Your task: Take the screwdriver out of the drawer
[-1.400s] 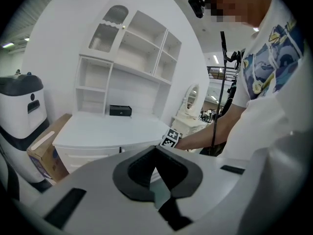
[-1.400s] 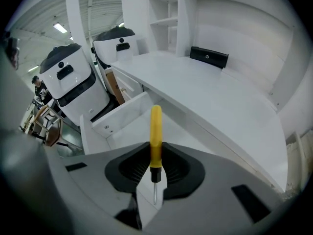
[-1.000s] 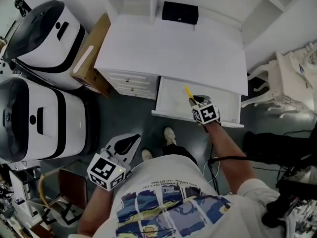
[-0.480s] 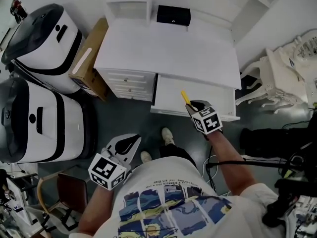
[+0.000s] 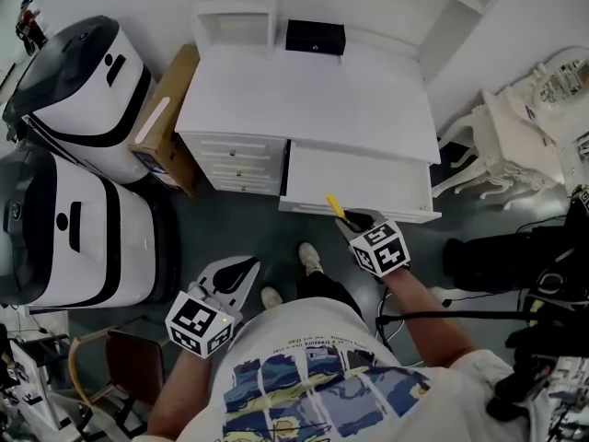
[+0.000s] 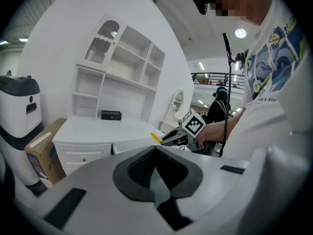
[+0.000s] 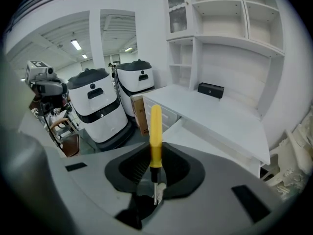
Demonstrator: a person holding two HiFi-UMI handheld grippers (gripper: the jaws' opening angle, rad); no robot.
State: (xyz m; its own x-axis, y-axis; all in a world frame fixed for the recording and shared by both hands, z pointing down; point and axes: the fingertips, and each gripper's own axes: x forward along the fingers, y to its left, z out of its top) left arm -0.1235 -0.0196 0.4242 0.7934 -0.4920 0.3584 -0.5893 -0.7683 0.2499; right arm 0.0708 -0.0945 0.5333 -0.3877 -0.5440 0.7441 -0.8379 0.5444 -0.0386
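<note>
Screwdriver, yellow-handled, is clamped in the right claw by the open drawer; left claw closed.

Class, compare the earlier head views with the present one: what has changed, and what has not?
The right gripper, shut on the screwdriver, drew back toward the person, carrying it from above the drawer to its front edge. The drawer stayed open; the left gripper stayed empty at the waist.
</note>
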